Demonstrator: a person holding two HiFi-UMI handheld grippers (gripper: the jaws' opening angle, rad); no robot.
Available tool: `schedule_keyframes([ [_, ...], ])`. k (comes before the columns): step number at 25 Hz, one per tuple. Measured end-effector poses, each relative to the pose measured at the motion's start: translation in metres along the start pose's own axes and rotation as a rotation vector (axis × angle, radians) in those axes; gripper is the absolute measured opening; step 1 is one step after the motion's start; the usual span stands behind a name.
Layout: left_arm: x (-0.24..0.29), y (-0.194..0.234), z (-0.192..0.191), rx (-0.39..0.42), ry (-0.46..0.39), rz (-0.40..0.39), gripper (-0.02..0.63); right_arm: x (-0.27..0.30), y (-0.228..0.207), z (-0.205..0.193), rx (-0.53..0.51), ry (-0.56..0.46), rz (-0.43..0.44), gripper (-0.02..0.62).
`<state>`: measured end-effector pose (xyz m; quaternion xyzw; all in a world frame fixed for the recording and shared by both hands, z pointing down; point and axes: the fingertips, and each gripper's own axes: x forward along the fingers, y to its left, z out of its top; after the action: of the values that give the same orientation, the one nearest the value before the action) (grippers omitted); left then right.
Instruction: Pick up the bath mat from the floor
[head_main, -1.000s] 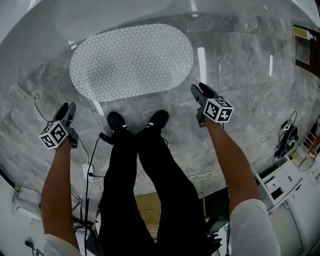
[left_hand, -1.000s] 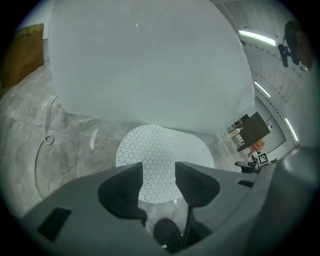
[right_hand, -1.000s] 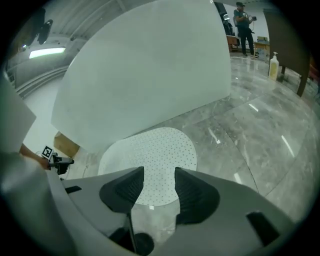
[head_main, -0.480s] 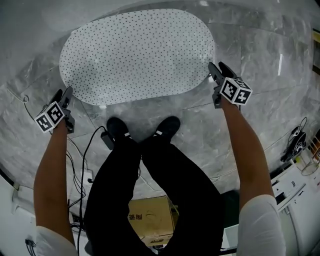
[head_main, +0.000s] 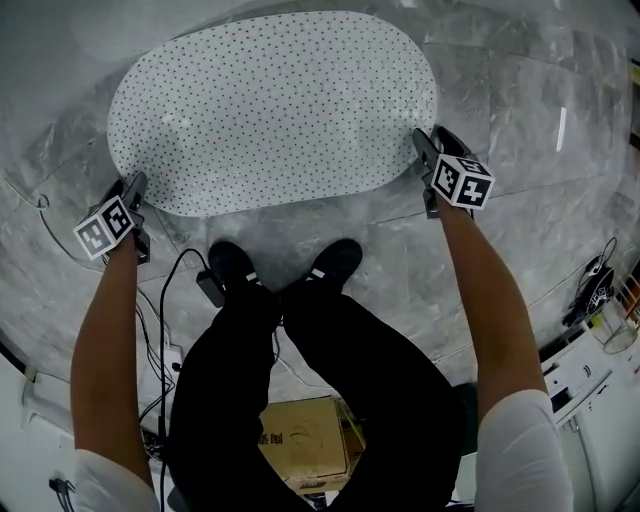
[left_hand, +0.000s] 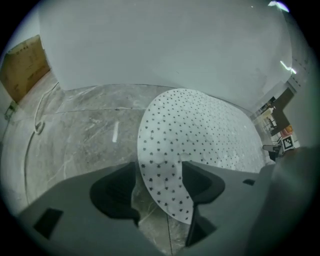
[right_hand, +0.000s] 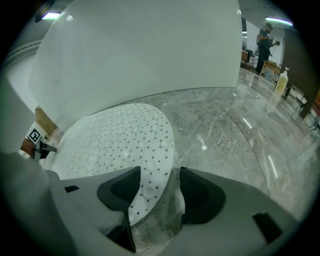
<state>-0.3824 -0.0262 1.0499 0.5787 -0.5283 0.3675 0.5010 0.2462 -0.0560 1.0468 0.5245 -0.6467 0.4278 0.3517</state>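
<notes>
Now — left gripper (left_hand: 159, 186): jaws apart and opening, one end of the bath mat (head_main: 270, 105) lying between them, unclamped | right gripper (right_hand: 159, 189): jaws apart and opening, the mat's opposite end between them, unclamped | bath mat: flat on the grey floor (head_main: 510, 110), spanning from one gripper to the other.

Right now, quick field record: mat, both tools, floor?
mat: white oval, dark-dotted, lying flat on floor
floor: grey marble
left tool: at mat's left end, jaws opening, mat edge between them, not gripped
right tool: at mat's right end, jaws opening, mat edge between them, not gripped
task status: mat not yet lifted
</notes>
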Motion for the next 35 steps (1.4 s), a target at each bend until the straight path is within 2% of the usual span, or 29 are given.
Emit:
schedule_keyframes([
  [2, 0.004, 0.001, -0.003, 0.011, 0.013, 0.011, 0.293, 0.000, -0.001, 0.000, 0.011, -0.011, -0.024, 0.253],
  [5, 0.010, 0.002, 0.002, 0.022, -0.012, 0.034, 0.277, 0.000, 0.003, 0.007, 0.021, -0.029, -0.043, 0.252],
  [7, 0.010, 0.003, 0.003, 0.016, -0.026, 0.059, 0.264, 0.001, 0.009, 0.012, 0.054, -0.041, -0.047, 0.207],
  [8, 0.007, 0.006, 0.002, 0.008, -0.026, 0.076, 0.249, 0.002, 0.013, 0.012, 0.091, -0.048, -0.048, 0.206],
  [11, -0.001, 0.012, -0.003, -0.028, -0.030, 0.096, 0.218, 0.002, 0.013, 0.013, 0.207, -0.068, -0.068, 0.109],
  [13, -0.001, 0.010, -0.006, -0.026, -0.028, 0.070, 0.176, -0.001, 0.009, 0.011, 0.234, -0.063, -0.074, 0.048],
  [15, 0.000, 0.000, -0.009, -0.007, -0.010, 0.022, 0.086, -0.004, 0.010, 0.008, 0.235, -0.052, -0.050, 0.044],
  [16, 0.001, -0.005, -0.009, -0.001, -0.001, -0.001, 0.064, -0.006, 0.012, 0.007, 0.241, -0.053, -0.030, 0.043],
  [20, 0.004, -0.021, -0.006, -0.065, -0.030, -0.060, 0.050, -0.010, 0.027, 0.018, 0.224, -0.075, 0.063, 0.038],
  [24, -0.012, -0.034, 0.006, -0.079, -0.085, -0.118, 0.035, -0.017, 0.035, 0.026, 0.203, -0.097, 0.070, 0.038],
  [31, -0.044, -0.064, 0.012, -0.046, -0.090, -0.230, 0.028, -0.049, 0.042, 0.039, 0.193, -0.117, 0.090, 0.035],
  [35, -0.080, -0.093, 0.033, -0.005, -0.137, -0.317, 0.026, -0.079, 0.064, 0.064, 0.208, -0.168, 0.132, 0.035],
])
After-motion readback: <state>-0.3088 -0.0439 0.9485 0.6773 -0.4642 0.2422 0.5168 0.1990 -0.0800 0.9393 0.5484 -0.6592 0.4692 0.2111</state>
